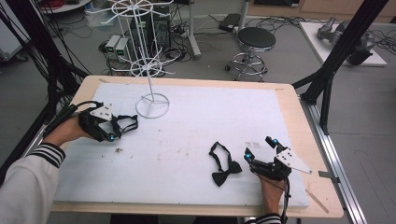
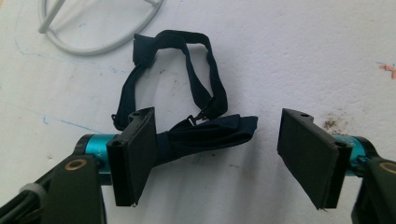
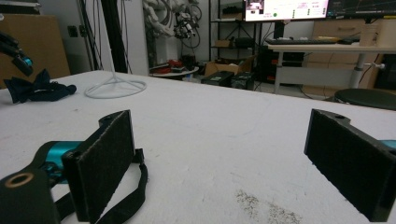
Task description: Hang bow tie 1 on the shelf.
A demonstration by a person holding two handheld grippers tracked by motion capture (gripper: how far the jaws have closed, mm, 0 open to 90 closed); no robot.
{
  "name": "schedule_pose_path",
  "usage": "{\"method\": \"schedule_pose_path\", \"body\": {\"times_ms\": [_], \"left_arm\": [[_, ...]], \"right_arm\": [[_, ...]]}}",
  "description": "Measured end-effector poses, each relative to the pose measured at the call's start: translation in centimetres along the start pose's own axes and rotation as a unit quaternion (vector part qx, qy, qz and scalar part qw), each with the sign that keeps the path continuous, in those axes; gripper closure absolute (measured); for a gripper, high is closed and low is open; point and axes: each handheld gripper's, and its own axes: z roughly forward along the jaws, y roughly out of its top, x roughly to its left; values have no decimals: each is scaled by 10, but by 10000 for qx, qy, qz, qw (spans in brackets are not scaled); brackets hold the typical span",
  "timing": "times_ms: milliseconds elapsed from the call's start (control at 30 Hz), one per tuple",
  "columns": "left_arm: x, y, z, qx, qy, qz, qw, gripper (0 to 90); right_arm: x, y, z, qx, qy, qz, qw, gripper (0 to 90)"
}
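Observation:
My left gripper (image 1: 116,127) lies at the left of the white mat, held by a hand in a striped cuff. In the left gripper view its jaws (image 2: 224,154) stand open around a dark bow tie (image 2: 205,133). The left pad (image 2: 135,158) overlaps one end of the bow and the right pad (image 2: 306,156) stands apart from it. The tie's strap loops away from the jaws. A second black bow tie (image 1: 224,164) lies flat near the front right, just left of my right gripper (image 1: 259,147). That gripper (image 3: 224,163) is open with nothing between its pads, and a strap (image 3: 126,196) lies beside its left jaw.
A white wire display stand (image 1: 150,60) rises from a ring base (image 1: 152,106) at the back left of the mat, close to the left gripper. The mat (image 1: 201,121) covers a wooden table. A black stool (image 1: 256,39) and cables stand on the floor beyond.

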Motion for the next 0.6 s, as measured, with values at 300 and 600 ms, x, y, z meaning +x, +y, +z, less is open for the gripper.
{"method": "schedule_pose_path", "body": {"times_ms": [300, 600], "left_arm": [[-2, 0, 7, 160, 75, 177, 9997, 342], [0, 3, 15, 276, 178, 155, 9993, 357]], "right_arm": [[0, 0, 0, 7, 8, 27, 10000, 79], [0, 0, 0, 0, 4, -3, 10000, 79]]}}
